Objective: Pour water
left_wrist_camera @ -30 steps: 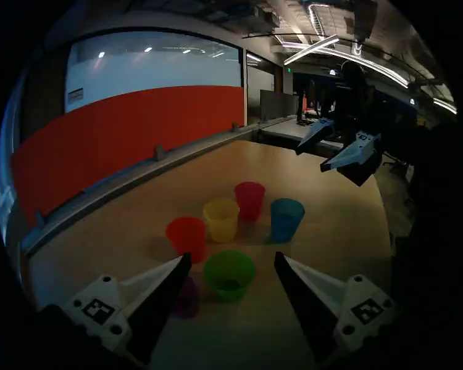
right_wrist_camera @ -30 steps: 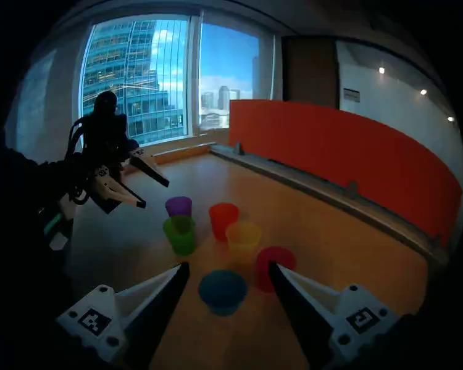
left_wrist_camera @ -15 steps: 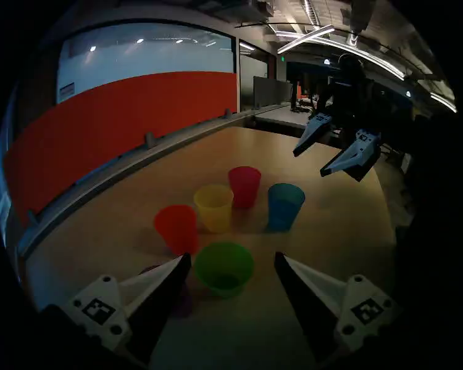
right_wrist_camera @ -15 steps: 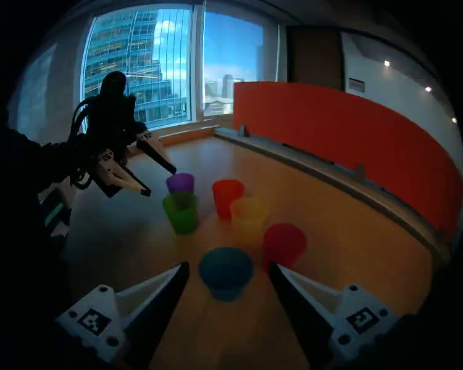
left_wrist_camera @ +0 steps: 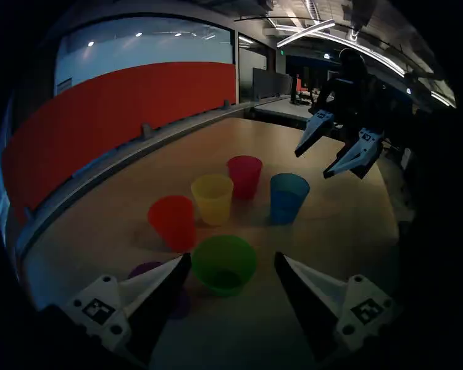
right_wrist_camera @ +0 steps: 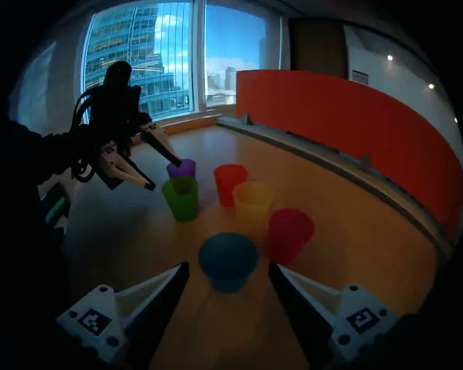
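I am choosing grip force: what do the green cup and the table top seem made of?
Green cup: likely thin translucent plastic, light glows through its wall. Table top: probably wood or laminate, tan and smooth with soft sheen.

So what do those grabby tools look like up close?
The left tool and right tool look alike: two pointed, wedge-shaped fingers, white outside and black inside, each with a square black-and-white marker near its base. From afar, the left tool's body looks dark, with dark cables looping beside it.
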{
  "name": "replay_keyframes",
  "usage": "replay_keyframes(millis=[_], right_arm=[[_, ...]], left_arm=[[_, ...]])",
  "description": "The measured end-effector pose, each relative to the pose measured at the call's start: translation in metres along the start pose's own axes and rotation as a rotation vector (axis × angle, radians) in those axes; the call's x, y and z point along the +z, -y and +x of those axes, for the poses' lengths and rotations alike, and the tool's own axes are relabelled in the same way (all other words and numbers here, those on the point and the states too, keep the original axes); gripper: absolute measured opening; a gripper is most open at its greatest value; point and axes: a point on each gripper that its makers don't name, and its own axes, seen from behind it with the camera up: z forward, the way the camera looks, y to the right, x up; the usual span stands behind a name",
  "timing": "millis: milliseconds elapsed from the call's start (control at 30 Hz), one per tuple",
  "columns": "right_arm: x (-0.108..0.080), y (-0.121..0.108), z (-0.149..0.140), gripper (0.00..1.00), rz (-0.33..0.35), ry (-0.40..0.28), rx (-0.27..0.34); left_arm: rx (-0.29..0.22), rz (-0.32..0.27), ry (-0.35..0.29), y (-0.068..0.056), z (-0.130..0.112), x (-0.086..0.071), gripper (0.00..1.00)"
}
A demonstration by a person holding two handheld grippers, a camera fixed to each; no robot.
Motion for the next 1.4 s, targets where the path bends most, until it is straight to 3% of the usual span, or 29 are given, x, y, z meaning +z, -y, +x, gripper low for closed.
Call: replay_keyframes(millis=[467,1400], right_arm=[[0.005,0.002,-0.010,0.99,0.011,0.019,-0.005],[0.023,0.005,-0.021,0.99,0.032,0.037,0.002]], left_arm=[[0.038,0.017,0.046,0.009,-0.010,0.019,1.00],[0.073,0.008,0.100,0.009,-0.021,0.045,1.00]])
